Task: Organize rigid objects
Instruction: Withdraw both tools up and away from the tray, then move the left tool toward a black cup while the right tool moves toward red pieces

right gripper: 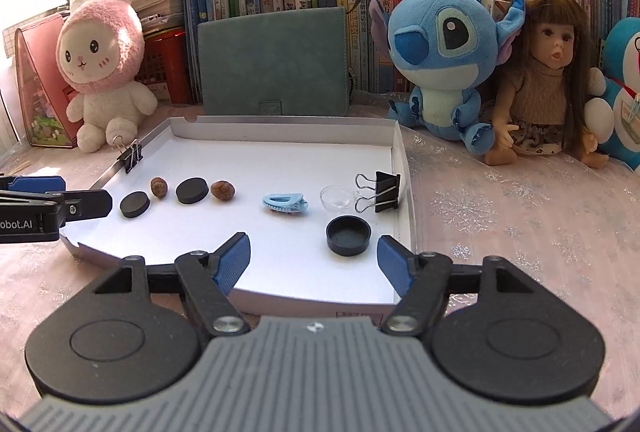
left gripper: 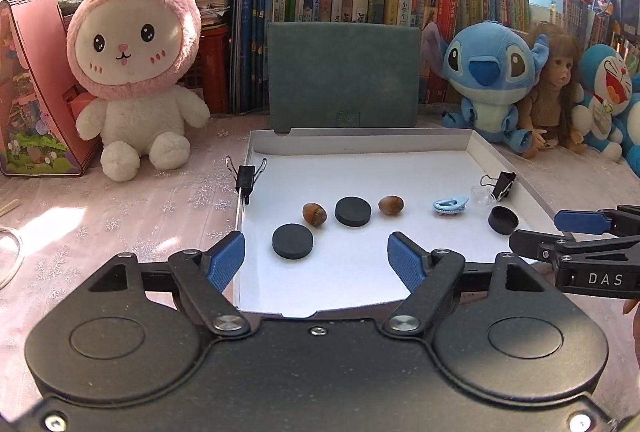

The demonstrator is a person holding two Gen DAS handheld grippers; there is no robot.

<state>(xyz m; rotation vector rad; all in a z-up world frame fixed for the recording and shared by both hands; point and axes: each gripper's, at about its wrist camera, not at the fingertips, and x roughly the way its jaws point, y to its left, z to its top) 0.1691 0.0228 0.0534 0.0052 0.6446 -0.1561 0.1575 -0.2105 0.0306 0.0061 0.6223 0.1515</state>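
Observation:
A white shallow tray (left gripper: pixel 360 137) (right gripper: pixel 280 123) holds two black discs (left gripper: pixel 293 240) (left gripper: pixel 353 211), two brown nuts (left gripper: pixel 315 213) (left gripper: pixel 391 205), a blue hair clip (left gripper: pixel 450 205) (right gripper: pixel 285 204), a clear little cup (right gripper: pixel 338 199) and a black cap (right gripper: pixel 349 235) (left gripper: pixel 503 220). Binder clips grip the tray's left rim (left gripper: pixel 248 175) and right rim (right gripper: pixel 380 191). My left gripper (left gripper: pixel 316 260) hovers open over the tray's near left part, just short of the nearest disc. My right gripper (right gripper: pixel 313 252) stands open over the near right part, the black cap just beyond its right finger. Neither holds anything.
A pink-hooded rabbit plush (left gripper: pixel 132 71) sits left of the tray. A green folder (left gripper: pixel 344 75) leans behind it, and a blue plush (right gripper: pixel 444 59) and a doll (right gripper: pixel 544 83) sit to the right. Rows of books line the back. A pink patterned cloth (right gripper: pixel 520 216) covers the table.

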